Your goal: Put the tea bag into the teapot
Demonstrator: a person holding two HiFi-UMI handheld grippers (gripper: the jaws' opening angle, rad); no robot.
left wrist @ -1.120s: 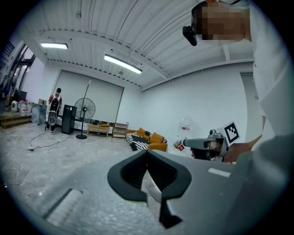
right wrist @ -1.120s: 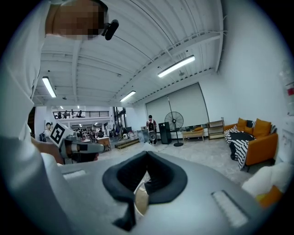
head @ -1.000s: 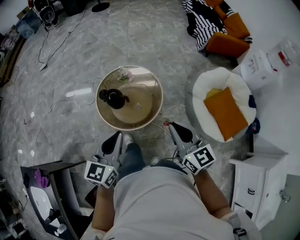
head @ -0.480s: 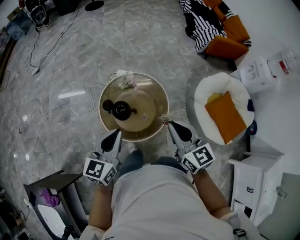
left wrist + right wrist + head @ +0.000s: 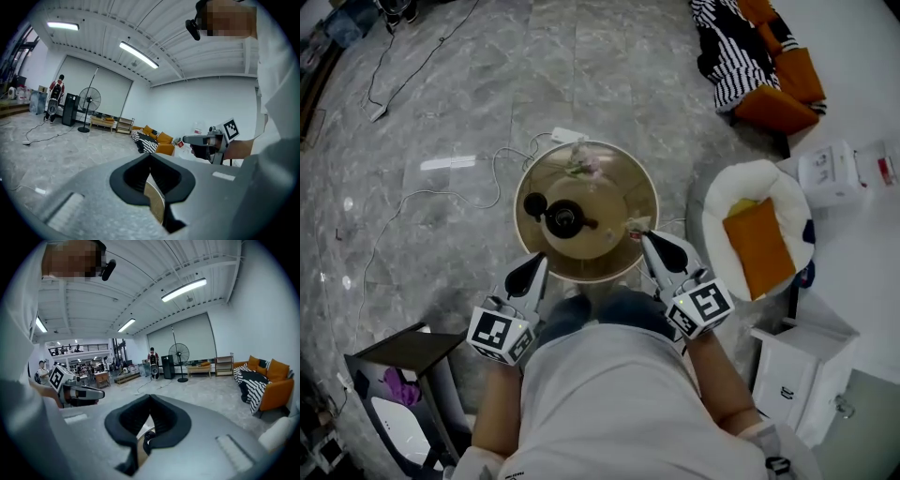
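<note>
**Carrying the tea bag toward the teapot**

A small pale scrap, judged to be the tea bag [image 5: 634, 226], is seen at the tip of the right gripper [image 5: 644, 236]. Its fingers are closed on the scrap over the right edge of the round surface [image 5: 609, 187]. The teapot [image 5: 564, 218] is set to the left of those fingers and slightly ahead, near the surface's middle and apart from the bag. The left gripper [image 5: 542, 259] is held nearer the pot, its fingers pressed together with nothing between them. A leftward carry is called for. Whether the pot's mouth is uncovered cannot be told.
</note>
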